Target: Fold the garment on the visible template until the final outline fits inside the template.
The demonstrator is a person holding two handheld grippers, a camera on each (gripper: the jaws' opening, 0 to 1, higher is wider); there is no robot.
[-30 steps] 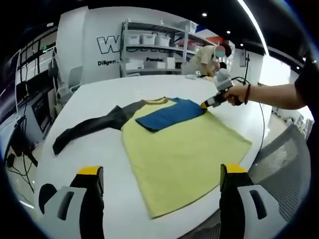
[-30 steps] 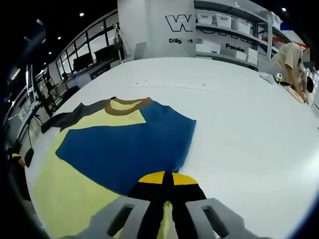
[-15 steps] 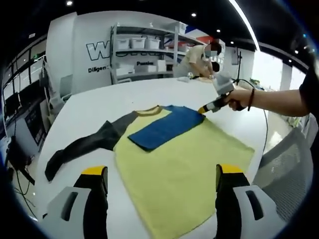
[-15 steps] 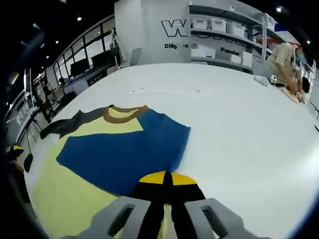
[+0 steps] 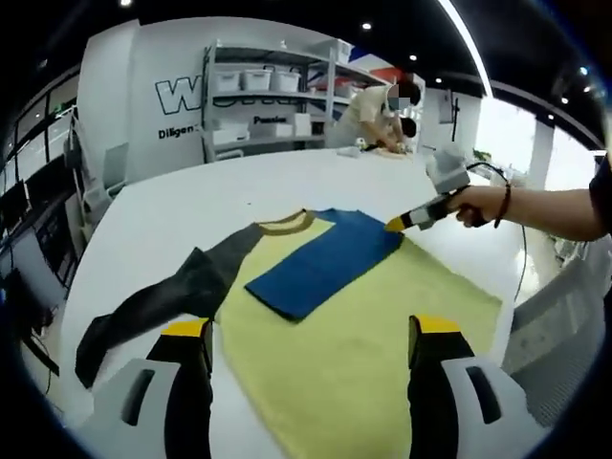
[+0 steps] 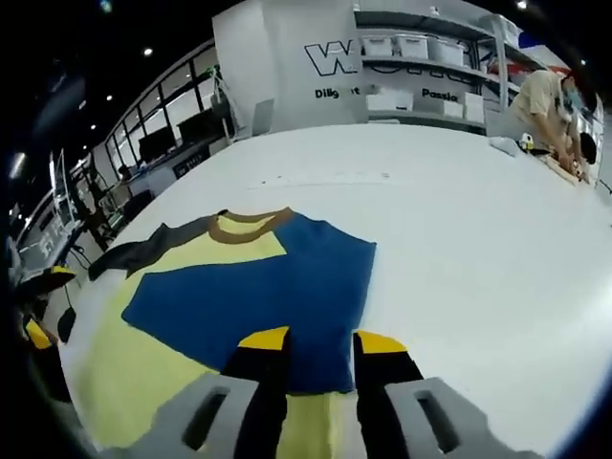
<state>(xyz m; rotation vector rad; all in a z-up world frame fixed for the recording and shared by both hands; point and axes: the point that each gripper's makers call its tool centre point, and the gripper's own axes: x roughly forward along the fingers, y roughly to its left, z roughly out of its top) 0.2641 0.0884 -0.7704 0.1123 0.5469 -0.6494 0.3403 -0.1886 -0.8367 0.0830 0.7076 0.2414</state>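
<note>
Now right gripper (image 6: pixel 320 342) jaws parted, empty, straddling near edge of folded blue sleeve (image 6: pixel 258 292). Garment (image 5: pixel 373 335) flat on white surface (image 6: pixel 459 220), spread ahead of both. Left gripper (image 5: pixel 304 330) jaws wide, empty, nearer unfolded dark sleeve (image 5: pixel 158 301), long axis running ahead-left from left jaw. Likely next fold. No template outline discernible.

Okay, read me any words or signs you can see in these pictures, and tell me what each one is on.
"W": big outlined letter on the white back wall, rest hidden by the shelving.
"Dilig...": small dark wall text beneath it, cut off by the shelving.
"Pass...": label on a shelf, blurred, uncertain.
Garment: no text.
</note>
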